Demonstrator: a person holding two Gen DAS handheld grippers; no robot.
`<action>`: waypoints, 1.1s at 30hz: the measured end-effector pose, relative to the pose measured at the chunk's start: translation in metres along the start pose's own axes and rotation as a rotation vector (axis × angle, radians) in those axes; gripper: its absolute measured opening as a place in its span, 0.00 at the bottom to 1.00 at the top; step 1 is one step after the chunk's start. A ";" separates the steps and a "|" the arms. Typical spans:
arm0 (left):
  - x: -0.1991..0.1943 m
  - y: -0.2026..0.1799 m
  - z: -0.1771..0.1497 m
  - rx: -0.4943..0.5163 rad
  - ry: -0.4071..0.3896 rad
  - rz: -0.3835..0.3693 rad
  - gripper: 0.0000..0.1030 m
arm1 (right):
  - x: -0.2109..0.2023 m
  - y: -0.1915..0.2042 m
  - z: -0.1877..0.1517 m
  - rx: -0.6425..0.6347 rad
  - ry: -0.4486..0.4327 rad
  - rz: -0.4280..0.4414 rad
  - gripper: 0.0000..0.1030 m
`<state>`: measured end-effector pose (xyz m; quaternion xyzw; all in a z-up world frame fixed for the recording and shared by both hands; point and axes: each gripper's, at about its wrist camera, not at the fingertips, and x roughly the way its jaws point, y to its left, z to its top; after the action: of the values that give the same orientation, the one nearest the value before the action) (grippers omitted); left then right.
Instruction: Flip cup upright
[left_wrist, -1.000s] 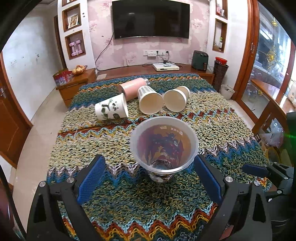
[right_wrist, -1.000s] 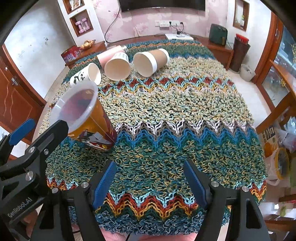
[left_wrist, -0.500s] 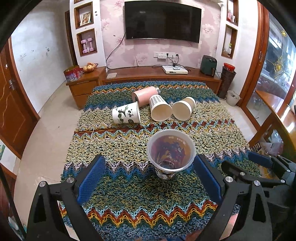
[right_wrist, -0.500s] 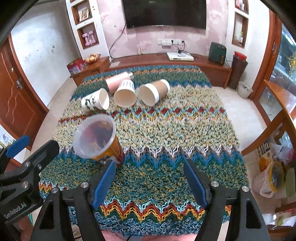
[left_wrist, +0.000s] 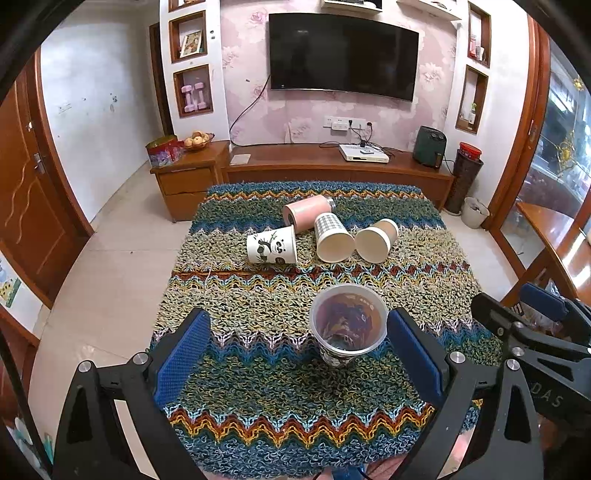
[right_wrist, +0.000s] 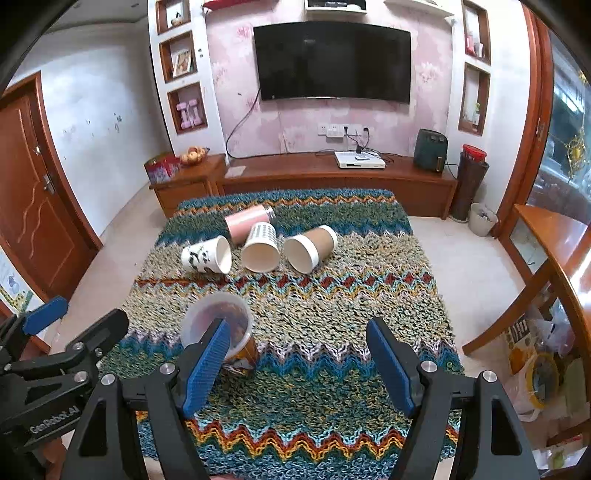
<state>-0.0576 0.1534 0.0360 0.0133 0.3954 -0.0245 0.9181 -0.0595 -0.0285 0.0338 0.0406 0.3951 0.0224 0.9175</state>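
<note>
A clear printed plastic cup (left_wrist: 347, 325) stands upright on the knitted table cover (left_wrist: 258, 398), also in the right wrist view (right_wrist: 221, 328). My left gripper (left_wrist: 299, 354) is open and empty, behind and above the cup. My right gripper (right_wrist: 299, 365) is open and empty; its left finger overlaps the cup. Further back lie on their sides a panda cup (left_wrist: 272, 245), a pink tumbler (left_wrist: 306, 212), a checked paper cup (left_wrist: 332, 238) and a brown paper cup (left_wrist: 376, 240).
The table's front edge is just under both grippers. A TV cabinet (left_wrist: 332, 166) and a wall TV (left_wrist: 343, 55) stand behind the table. A wooden table (right_wrist: 554, 258) with bags is at the right, a door (left_wrist: 22, 206) at the left.
Both grippers have drawn back and risen from the table. The plastic cup stays upright where it stood and looks smaller now. The lying cups have not moved.
</note>
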 end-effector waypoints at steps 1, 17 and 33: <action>-0.001 0.000 0.001 -0.002 -0.003 0.001 0.94 | -0.002 0.000 0.001 0.001 -0.005 0.004 0.75; -0.003 0.004 0.009 -0.037 -0.004 0.048 0.94 | -0.010 0.005 0.010 -0.022 -0.063 -0.012 0.75; 0.002 0.004 0.011 -0.034 -0.005 0.065 0.94 | -0.008 0.005 0.010 -0.016 -0.063 -0.012 0.75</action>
<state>-0.0481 0.1570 0.0424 0.0105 0.3928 0.0118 0.9195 -0.0574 -0.0246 0.0470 0.0318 0.3661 0.0189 0.9298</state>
